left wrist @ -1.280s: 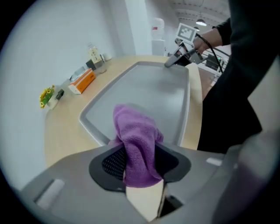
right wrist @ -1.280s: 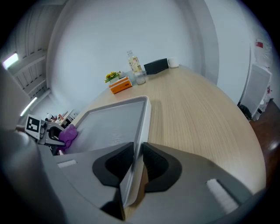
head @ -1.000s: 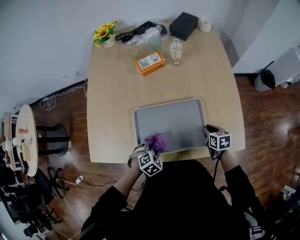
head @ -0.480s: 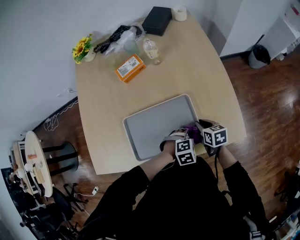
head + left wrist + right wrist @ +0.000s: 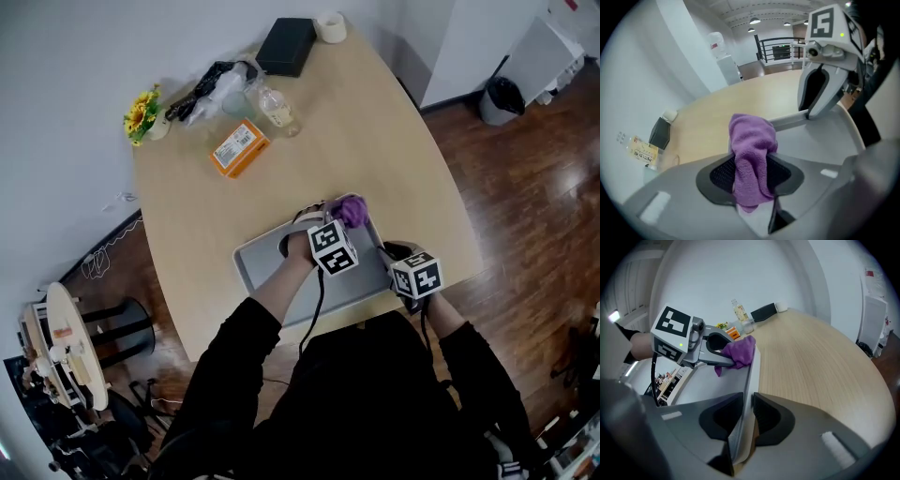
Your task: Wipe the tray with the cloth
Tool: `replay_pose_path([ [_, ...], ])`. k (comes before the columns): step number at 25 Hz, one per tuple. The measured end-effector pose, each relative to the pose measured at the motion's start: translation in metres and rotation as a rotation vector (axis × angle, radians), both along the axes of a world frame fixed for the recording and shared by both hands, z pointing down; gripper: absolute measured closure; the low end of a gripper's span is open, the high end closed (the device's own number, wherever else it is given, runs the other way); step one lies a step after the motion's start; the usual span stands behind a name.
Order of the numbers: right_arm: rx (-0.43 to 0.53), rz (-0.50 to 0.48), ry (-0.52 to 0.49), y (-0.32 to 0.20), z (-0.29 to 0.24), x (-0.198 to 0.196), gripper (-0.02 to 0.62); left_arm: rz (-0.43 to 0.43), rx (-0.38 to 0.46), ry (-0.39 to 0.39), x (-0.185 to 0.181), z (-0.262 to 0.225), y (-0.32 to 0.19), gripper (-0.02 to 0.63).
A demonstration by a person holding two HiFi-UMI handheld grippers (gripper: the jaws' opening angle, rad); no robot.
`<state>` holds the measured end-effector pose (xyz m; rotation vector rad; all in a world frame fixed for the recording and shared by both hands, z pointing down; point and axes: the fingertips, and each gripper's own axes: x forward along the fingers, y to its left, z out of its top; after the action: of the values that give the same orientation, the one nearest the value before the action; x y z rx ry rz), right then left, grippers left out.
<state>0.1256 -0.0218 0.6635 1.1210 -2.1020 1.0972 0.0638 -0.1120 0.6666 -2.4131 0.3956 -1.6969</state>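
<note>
The grey tray lies near the table's front edge. My left gripper is shut on a purple cloth at the tray's far right corner. In the left gripper view the cloth hangs bunched between the jaws over the tray. My right gripper is shut on the tray's right rim near the front corner. The right gripper view shows that rim pinched between the jaws, with the cloth farther along it.
At the table's far end stand an orange box, a water bottle, a black box, a tape roll, sunflowers and a black bundle in plastic. A bin stands on the floor.
My left gripper has carried the cloth from the tray's near left corner across to the right, then up to the far right corner. The right gripper has kept its hold on the rim.
</note>
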Motion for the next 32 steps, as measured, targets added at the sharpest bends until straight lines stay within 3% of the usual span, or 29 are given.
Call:
replay_pose_path([
  [3, -0.006, -0.001, 0.004, 0.001, 0.002, 0.001, 0.522, -0.037, 0.024, 0.007, -0.001, 0.002, 0.004, 0.463],
  [6, -0.013, -0.008, 0.004, 0.001, 0.003, 0.001, 0.520, -0.058, -0.038, 0.055, 0.007, 0.001, 0.033, 0.465],
  [9, -0.018, -0.012, 0.006, 0.001, 0.002, 0.003, 0.520, 0.003, -0.129, 0.085, 0.015, -0.005, 0.090, 0.463],
  [12, -0.022, -0.012, 0.012, 0.000, 0.002, 0.003, 0.520, 0.066, -0.271, 0.124, 0.013, -0.008, 0.164, 0.463],
  [14, -0.024, -0.007, 0.011, -0.001, 0.002, 0.003, 0.520, 0.087, -0.283, 0.143, 0.008, -0.008, 0.195, 0.499],
  [16, -0.025, 0.000, 0.005, -0.001, 0.002, 0.003, 0.520, 0.089, -0.263, 0.141, 0.002, -0.006, 0.199, 0.482],
  [19, -0.029, 0.010, -0.002, -0.001, 0.003, 0.001, 0.520, 0.100, -0.308, 0.148, -0.004, -0.004, 0.195, 0.479],
  [22, -0.028, 0.015, -0.011, -0.002, 0.002, -0.002, 0.520, 0.108, -0.292, 0.128, -0.016, 0.001, 0.174, 0.479],
  [28, -0.023, 0.030, -0.050, -0.004, 0.003, -0.003, 0.517, -0.074, -0.259, 0.134, -0.051, 0.002, 0.060, 0.479],
  [32, -0.022, 0.029, -0.053, -0.004, 0.004, -0.003, 0.515, -0.090, -0.210, 0.067, -0.065, 0.003, 0.012, 0.479],
])
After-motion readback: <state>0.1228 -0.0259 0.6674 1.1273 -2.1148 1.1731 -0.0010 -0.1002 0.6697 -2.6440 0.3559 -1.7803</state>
